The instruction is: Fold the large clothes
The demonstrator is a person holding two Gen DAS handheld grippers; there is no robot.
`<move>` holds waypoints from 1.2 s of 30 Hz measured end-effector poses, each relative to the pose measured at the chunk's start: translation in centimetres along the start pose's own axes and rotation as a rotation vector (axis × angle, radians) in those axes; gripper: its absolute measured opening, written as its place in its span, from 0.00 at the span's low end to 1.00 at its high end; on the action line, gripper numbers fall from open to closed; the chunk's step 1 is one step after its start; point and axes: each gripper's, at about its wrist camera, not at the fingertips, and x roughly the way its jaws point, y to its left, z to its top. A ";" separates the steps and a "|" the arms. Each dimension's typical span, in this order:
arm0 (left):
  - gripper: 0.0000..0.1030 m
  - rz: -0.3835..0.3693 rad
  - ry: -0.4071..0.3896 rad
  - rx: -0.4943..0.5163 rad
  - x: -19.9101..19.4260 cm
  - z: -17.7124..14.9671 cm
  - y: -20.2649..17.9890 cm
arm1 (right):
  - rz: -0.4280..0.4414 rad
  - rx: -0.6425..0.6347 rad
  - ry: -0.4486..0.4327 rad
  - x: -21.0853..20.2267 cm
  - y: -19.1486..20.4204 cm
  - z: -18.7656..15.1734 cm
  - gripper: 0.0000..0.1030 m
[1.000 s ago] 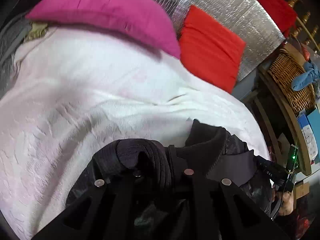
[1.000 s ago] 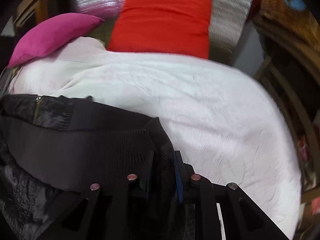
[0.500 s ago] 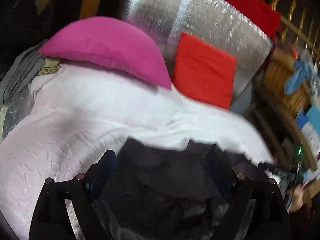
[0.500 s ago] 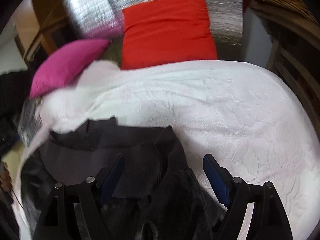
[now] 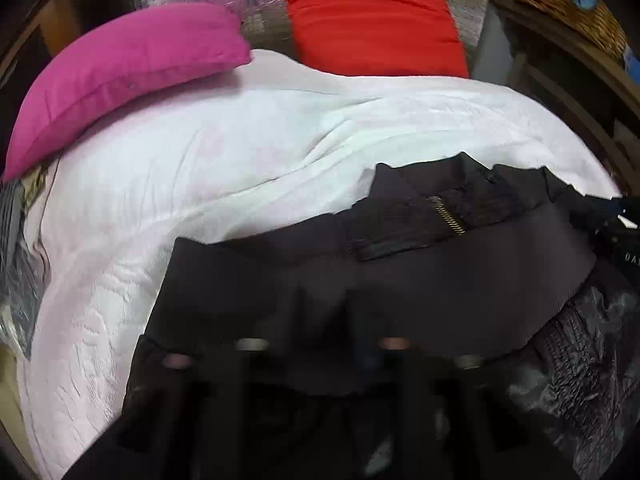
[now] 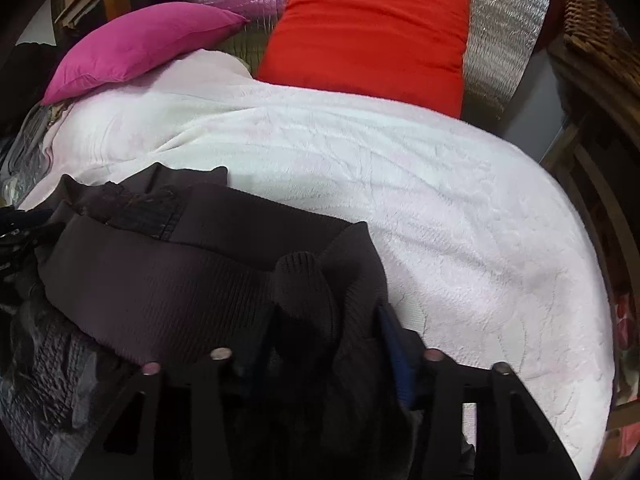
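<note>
Now, jacket (image 6: 168, 280): dark, bunched at the near edge of the white blanket (image 6: 440, 220).
Right gripper (image 6: 324, 344): jaws just closing, ribbed cuff bunched between them.
Left gripper (image 5: 320, 344): blurred, clenched on jacket fabric.
Open room: bare blanket up to pink pillow (image 5: 120, 68) and red cushion (image 6: 372, 32).
Hidden: jacket's near part, cut off.

left gripper (image 5: 320, 344) is a dark blur, its fingertips lost against the black jacket (image 5: 440, 280). the jacket's lower part runs off the bottom edge. the wicker basket (image 5: 568, 4) is cropped at the corner.
</note>
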 end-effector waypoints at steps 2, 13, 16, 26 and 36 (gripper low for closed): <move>0.08 0.038 -0.020 0.014 -0.7 0.1 -0.5 | -0.009 0.007 -0.030 -0.4 -0.3 -0.2 0.37; 0.08 0.154 -0.094 -0.048 -0.2 4.3 0.0 | -0.016 0.087 -0.093 -0.3 -1.8 0.5 0.28; 0.14 0.137 0.045 -0.061 3.0 3.1 -0.2 | 0.025 0.134 -0.039 0.9 -2.6 0.4 0.36; 0.79 0.202 -0.230 -0.156 -13.1 -4.5 -0.8 | 0.268 0.476 -0.228 -10.0 -7.1 -5.5 0.74; 0.80 0.071 -0.229 -0.373 -17.4 -16.1 -0.4 | 0.399 0.606 -0.320 -18.4 -6.4 -16.3 0.78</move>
